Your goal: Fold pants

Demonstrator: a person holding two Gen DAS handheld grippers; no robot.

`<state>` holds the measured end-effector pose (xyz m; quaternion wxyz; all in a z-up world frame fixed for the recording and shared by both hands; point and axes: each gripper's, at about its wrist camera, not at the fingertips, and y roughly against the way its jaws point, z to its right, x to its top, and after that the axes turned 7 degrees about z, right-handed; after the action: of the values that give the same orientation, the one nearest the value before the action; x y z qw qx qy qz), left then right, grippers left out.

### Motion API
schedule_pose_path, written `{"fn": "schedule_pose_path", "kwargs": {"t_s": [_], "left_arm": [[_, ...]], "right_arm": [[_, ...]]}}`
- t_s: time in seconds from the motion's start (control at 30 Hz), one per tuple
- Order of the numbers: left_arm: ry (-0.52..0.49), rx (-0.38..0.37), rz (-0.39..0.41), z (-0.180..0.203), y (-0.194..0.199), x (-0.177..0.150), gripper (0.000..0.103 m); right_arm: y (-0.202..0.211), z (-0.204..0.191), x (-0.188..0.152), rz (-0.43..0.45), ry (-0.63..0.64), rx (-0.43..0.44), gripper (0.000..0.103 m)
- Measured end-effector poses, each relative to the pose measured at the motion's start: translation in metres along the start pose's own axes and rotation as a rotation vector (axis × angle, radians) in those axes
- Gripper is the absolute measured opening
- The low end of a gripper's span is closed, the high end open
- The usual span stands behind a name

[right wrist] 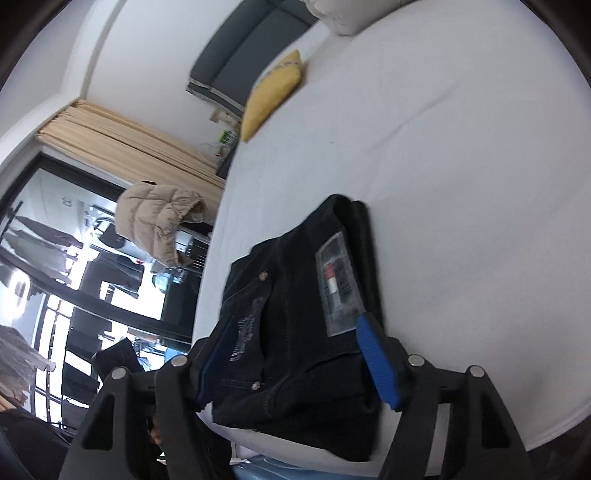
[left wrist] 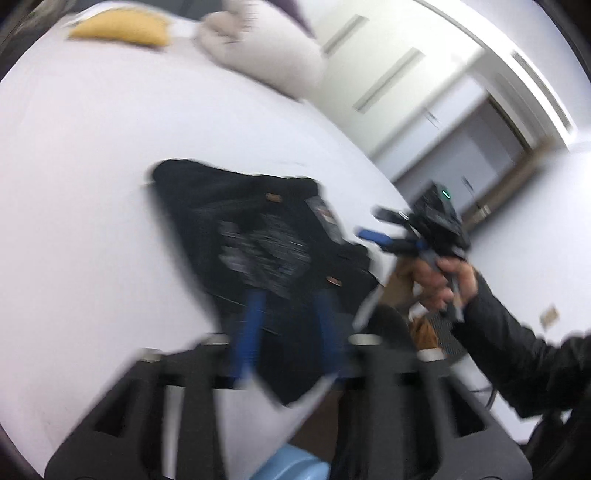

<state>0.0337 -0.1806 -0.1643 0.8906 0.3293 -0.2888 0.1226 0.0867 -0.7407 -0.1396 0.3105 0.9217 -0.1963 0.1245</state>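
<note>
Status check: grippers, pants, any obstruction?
Left gripper and right gripper open, empty. Dark denim pants folded compact on white bed sheet. Nothing obstructing.

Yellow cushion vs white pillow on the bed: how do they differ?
Colour: the yellow cushion is mustard yellow; the white pillow is off-white. Size: the pillow looks bulkier in the left wrist view, the cushion flatter. Place: the cushion lies at the edge of the bed, the pillow further in at the head end. Both rest on the white sheet, far from the folded pants.
</note>
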Motion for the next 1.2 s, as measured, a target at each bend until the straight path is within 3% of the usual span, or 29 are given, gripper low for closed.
{"fn": "schedule_pose_path", "kwargs": {"t_s": [0.03,0.17,0.33,0.43,0.47,0.53,0.6,0.77,0.97,1.2], "left_arm": [[0.037,0.029,0.010,-0.010,-0.003,0.002,0.069],[0.185,0.052,0.004,-0.038,-0.021,0.007,0.070],[0.257,0.049,-0.106,-0.053,-0.052,0.018,0.070],[0.278,0.047,-0.137,-0.052,-0.065,0.025,0.068],[0.275,0.049,-0.158,-0.051,-0.068,0.026,0.068],[0.247,0.074,-0.192,-0.045,-0.075,0.030,0.048],[0.215,0.110,-0.210,-0.039,-0.073,0.033,0.039],[0.249,0.085,-0.190,-0.036,-0.063,0.045,0.024],[0.157,0.112,-0.099,-0.035,-0.022,0.105,0.023],[0.043,0.276,-0.028,-0.094,0.012,0.209,0.023]], "right_arm": [[-0.004,0.007,0.005,-0.017,-0.021,-0.023,0.070],[-0.027,0.034,0.018,-0.097,-0.110,-0.048,0.070],[-0.051,0.031,0.020,-0.165,-0.089,-0.042,0.067],[-0.064,0.028,0.019,-0.197,-0.077,-0.091,0.044],[-0.069,0.028,0.019,-0.202,-0.081,-0.118,0.040],[-0.074,0.023,0.017,-0.205,-0.067,-0.158,0.036],[-0.077,0.014,0.016,-0.200,-0.035,-0.204,0.032],[-0.073,-0.019,0.018,-0.160,0.020,-0.241,0.021],[-0.089,-0.070,0.042,-0.118,0.077,-0.183,0.020],[-0.168,-0.122,0.103,-0.072,0.086,-0.081,0.020]]}}
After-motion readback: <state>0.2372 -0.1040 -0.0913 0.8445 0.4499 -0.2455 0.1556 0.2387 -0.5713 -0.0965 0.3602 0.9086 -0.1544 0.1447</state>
